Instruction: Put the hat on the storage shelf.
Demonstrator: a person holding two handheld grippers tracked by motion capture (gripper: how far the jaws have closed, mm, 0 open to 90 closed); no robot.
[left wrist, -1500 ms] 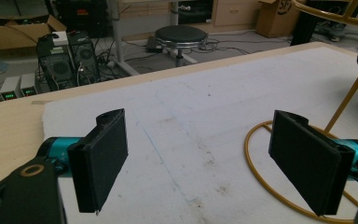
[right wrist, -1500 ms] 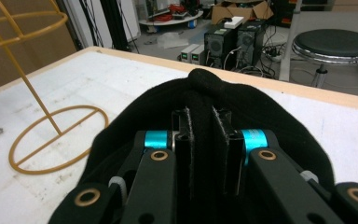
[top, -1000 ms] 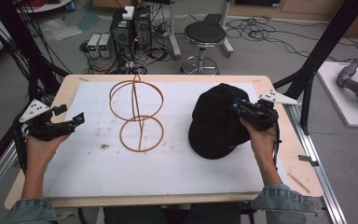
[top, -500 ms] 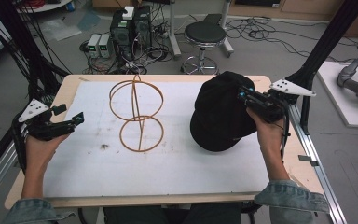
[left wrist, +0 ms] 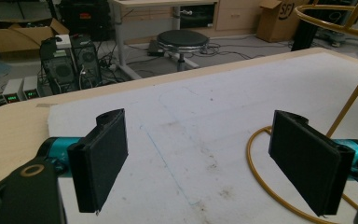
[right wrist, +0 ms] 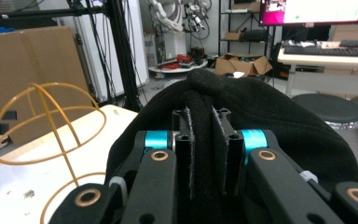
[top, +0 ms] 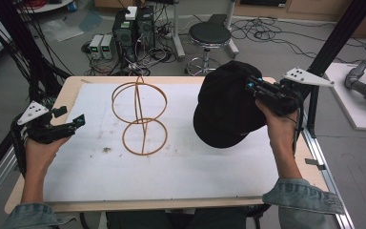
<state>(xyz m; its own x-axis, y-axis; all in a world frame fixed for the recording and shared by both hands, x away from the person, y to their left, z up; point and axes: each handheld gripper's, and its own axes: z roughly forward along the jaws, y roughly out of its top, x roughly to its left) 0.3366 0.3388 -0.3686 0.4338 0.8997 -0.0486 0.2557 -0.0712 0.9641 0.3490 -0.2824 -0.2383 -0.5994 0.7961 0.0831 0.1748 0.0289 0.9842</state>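
A black cap [top: 226, 109] hangs above the right half of the table, its brim drooping toward the white mat. My right gripper [top: 256, 90] is shut on a fold of the cap's fabric [right wrist: 205, 135], pinched between its two jaws. A yellow wire stand [top: 139, 114] of rings on an upright rod stands at the middle of the mat, and it also appears in the right gripper view [right wrist: 51, 126]. My left gripper [top: 71, 121] rests at the table's left edge, open, nothing between its pads [left wrist: 102, 158]. The stand's base ring [left wrist: 261, 177] lies just beyond its right jaw.
The white mat [top: 181, 167] covers most of the wooden table [top: 71, 83]. Black frame posts [top: 333, 47] rise at both sides. A stool [top: 209, 36], computer boxes [top: 133, 28] and cables sit on the floor behind the table.
My right gripper has lifted the cap off the mat and carried it upward and slightly back. The left gripper has stayed where it was.
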